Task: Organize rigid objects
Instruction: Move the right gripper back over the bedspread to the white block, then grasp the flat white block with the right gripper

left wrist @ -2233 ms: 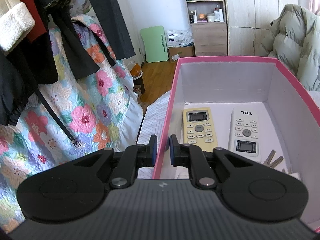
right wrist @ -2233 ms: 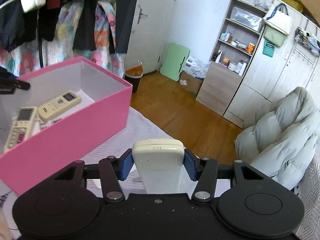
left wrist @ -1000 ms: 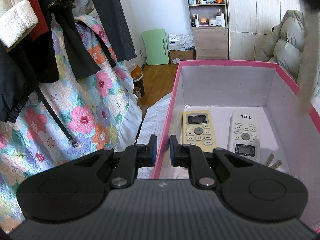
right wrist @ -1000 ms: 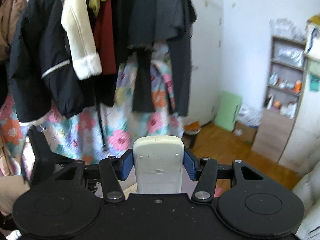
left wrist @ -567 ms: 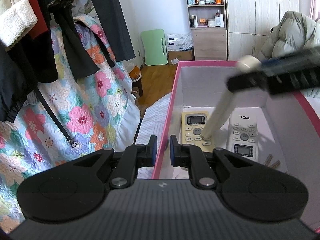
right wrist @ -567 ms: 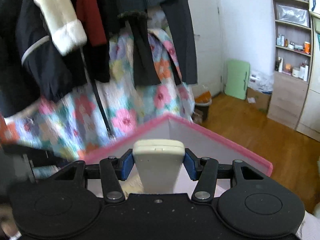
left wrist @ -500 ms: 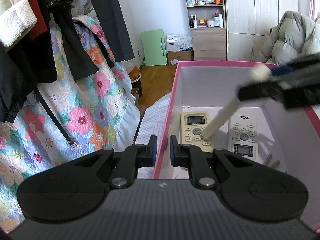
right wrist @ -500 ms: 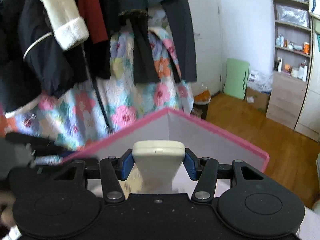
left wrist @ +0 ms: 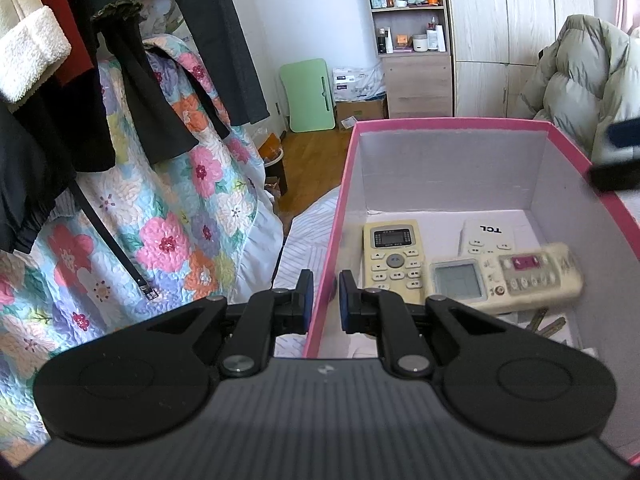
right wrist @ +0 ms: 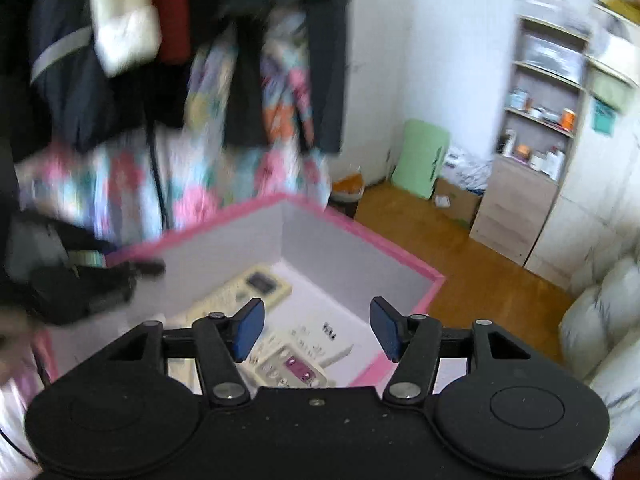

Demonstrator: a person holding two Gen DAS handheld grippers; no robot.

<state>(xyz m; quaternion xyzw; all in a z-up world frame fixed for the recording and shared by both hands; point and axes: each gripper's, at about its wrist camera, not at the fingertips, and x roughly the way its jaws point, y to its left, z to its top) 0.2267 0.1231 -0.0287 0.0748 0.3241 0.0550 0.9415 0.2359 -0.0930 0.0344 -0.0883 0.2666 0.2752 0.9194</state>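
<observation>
My left gripper (left wrist: 324,300) is shut on the near left wall of the pink box (left wrist: 452,122). Inside lie a yellowish remote (left wrist: 394,256), a white TCL remote (left wrist: 486,236) and keys (left wrist: 548,324). A cream remote (left wrist: 508,276) with a pink button lies face up across the TCL remote. My right gripper (right wrist: 318,328) hangs above the box (right wrist: 400,252), its jaws opening with nothing between them. Below it are the cream remote (right wrist: 292,370) and the yellowish remote (right wrist: 248,288). The right gripper (left wrist: 616,160) is a blur at the box's right rim.
Dark coats and a floral quilt (left wrist: 168,240) hang left of the box. A striped bed sheet (left wrist: 304,240) lies under it. A puffy jacket (left wrist: 580,80) sits at the right. Shelves (left wrist: 408,36), a green board (left wrist: 308,96) and wooden floor lie beyond.
The right gripper carried the cream remote into the box and let it go; it now lies flat across the TCL remote. The right gripper has drawn back to the right rim. The left gripper has not moved.
</observation>
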